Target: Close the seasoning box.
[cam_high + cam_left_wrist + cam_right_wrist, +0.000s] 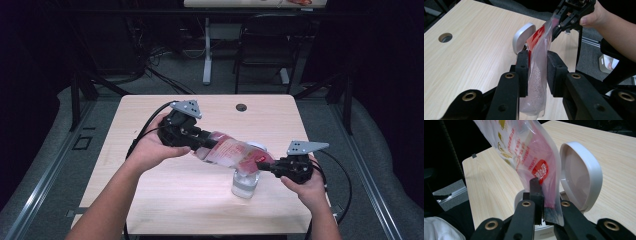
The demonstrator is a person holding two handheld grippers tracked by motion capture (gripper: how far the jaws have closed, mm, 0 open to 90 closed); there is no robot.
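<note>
Sagging clear bag (231, 151), red-printed, white granules inside, stretched between fingers.

You are working in a lab-style recording room, not a home: dark curtained walls surround a lone light wooden table (165, 195) with a cable hole (241, 107). Behind it, loose cables (165, 75) sprawl over grey carpet beside a black chair (265, 40) and another desk's leg (207, 55).

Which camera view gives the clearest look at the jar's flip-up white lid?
The right gripper view: the lid stands open, its hollow inner face turned to the camera beside the bag. The left gripper view shows it smaller, partly behind the bag. The high view shows just a white sliver above the jar.
</note>
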